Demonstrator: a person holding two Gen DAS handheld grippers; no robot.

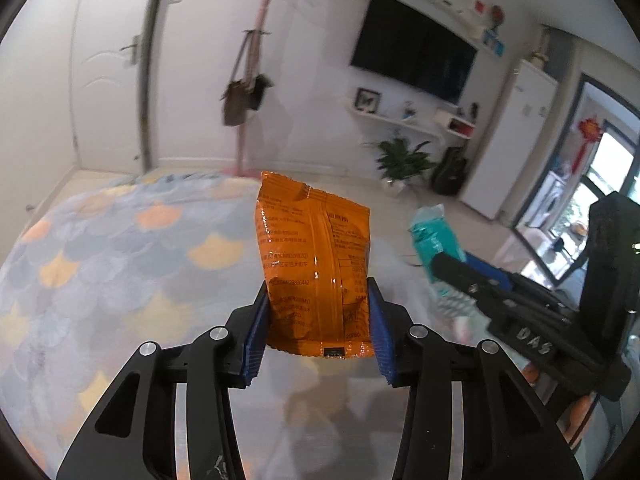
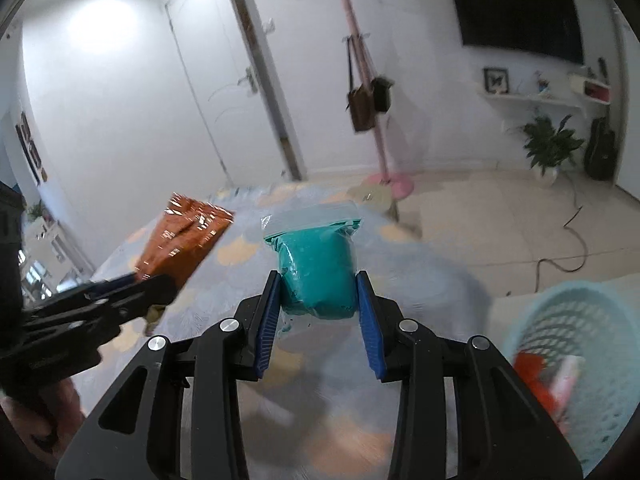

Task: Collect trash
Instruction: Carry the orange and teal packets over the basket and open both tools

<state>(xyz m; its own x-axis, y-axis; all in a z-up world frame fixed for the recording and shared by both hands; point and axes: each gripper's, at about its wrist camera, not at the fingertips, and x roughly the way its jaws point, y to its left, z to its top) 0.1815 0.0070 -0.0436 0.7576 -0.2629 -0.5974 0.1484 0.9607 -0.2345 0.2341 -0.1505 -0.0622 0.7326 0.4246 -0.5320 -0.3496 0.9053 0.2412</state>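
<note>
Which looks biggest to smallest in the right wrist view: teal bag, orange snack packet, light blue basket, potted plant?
1. Light blue basket, cut off by the frame edge.
2. Orange snack packet and teal bag: near alike, not ranked.
3. Potted plant, smallest, but farthest away.

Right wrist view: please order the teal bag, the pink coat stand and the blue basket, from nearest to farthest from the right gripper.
1. teal bag, held between the right gripper fingers.
2. blue basket, lower right, beside the gripper.
3. pink coat stand, far across the floor.

Soft indoor daylight; a bright glare patch on the wall. Motion blur smears both views, fisheye bends edges, dark corners vignette.
</note>
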